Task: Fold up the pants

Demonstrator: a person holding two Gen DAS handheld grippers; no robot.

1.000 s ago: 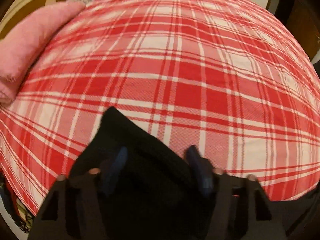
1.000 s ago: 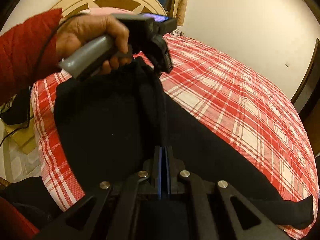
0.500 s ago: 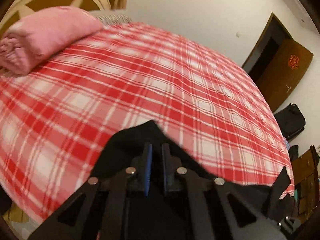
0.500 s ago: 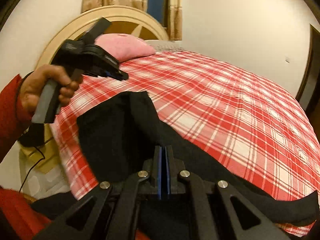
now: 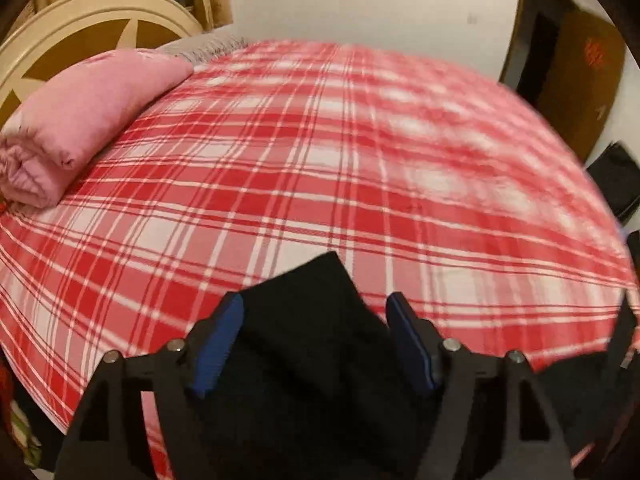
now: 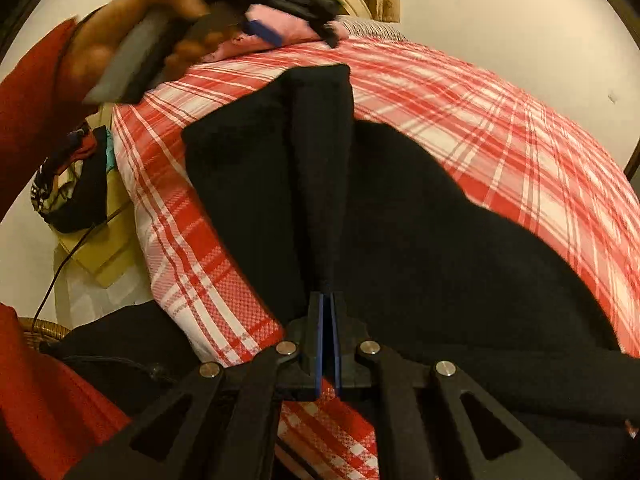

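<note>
One pair of black pants (image 6: 400, 220), spread at 6 o'clock on one red-and-white plaid bedspread (image 5: 320, 160). One pink pillow (image 5: 88, 120) at 10 o'clock, against one cream headboard (image 5: 80, 12) at 11 o'clock. Two grippers: left gripper (image 5: 314, 322) with two blue pads, right gripper (image 6: 328, 320) with two blue pads. One hand (image 6: 132, 40) at 11 o'clock in the right wrist view. One brown door (image 5: 580, 80) at 2 o'clock.
</note>
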